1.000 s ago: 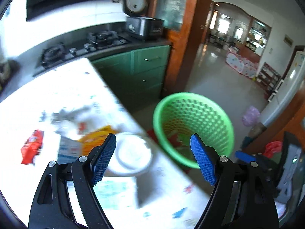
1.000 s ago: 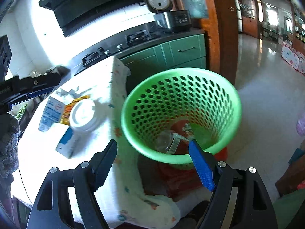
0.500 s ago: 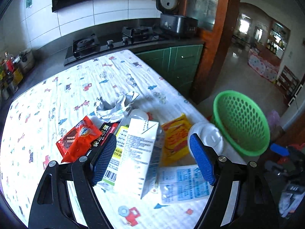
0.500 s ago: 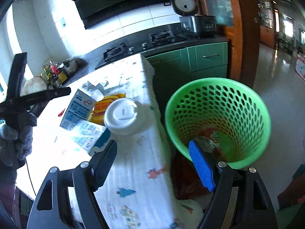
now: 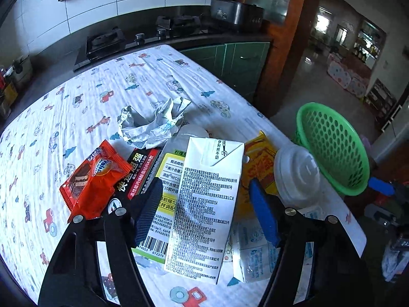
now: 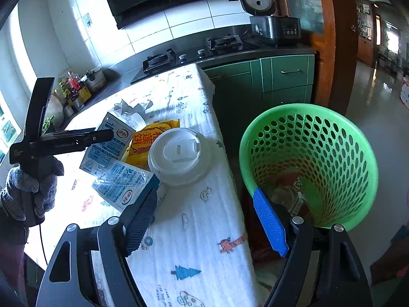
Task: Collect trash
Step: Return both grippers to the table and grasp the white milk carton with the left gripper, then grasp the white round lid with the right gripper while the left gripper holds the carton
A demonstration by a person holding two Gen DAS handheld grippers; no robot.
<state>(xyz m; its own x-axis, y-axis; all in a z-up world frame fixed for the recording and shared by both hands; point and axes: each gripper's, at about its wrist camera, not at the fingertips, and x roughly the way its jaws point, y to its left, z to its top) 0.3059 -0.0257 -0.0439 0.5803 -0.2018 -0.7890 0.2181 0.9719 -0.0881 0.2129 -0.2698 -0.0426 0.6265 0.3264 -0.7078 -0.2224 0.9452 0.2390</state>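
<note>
**Desk:** What's the left tool (image 5: 205,207) over?

**Photographer:** A white milk carton (image 5: 204,204) standing among litter at the near right of the tabletop (image 5: 153,81). The tool is spread wide, one pad on each side of the carton, neither pressing it. The right tool (image 6: 204,220) is also spread and holds nothing, poised between the tabletop's edge and the green basket (image 6: 363,153) on the floor to the right.

**Desk:** How will the carton handle?

**Photographer:** Likely light and probably empty, though I can't tell from here. It is coated paperboard, smooth and a little slick, with flat printed panels and a folded gable top. A grip across the two broad faces at mid-height looks best; too hard and the walls would buckle.

**Desk:** And around it?

**Photographer:** A glossy red snack wrapper (image 5: 92,179) to the left, crinkly film. A crumpled silvery wrapper (image 5: 150,125) farther back. A yellow packet (image 5: 260,163) and a round white plastic lid (image 5: 296,174) to the right, rigid and domed. A flat printed pouch (image 5: 255,261) lies nearest. The basket is perforated plastic, with some trash already at its bottom.
</note>
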